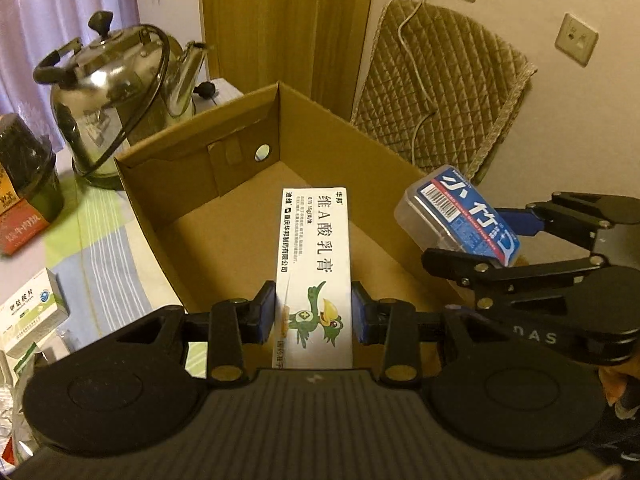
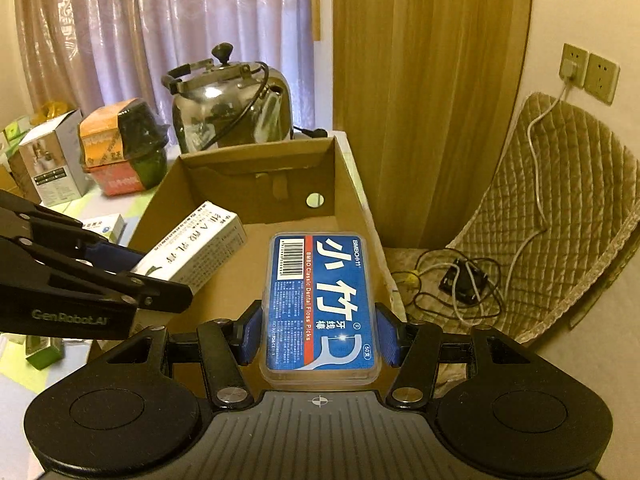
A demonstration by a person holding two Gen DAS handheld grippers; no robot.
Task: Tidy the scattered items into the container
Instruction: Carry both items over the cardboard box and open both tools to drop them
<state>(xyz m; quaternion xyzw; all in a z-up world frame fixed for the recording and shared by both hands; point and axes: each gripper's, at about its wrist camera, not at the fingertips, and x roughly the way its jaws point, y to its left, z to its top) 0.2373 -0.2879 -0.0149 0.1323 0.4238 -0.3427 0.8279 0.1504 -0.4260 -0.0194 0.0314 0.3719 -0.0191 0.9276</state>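
Left gripper [image 1: 314,312] is clamped on an ointment box [image 1: 314,264], right gripper [image 2: 318,334] on a floss-pick case [image 2: 320,304]; both are held over the cardboard box [image 1: 168,184], kettle [image 1: 116,100] at 11 o'clock.

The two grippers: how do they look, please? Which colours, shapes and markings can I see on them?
Both are matte black linkage frames with silver rivets and blue pads on the fingers. Behind the fingers sit two round black discs and a ribbed grey plate with a small crosshair mark. The left gripper bears the grey lettering "GenRobot.AI" on its side; the right gripper shows the letters "DAS". No cables or sleeves show.
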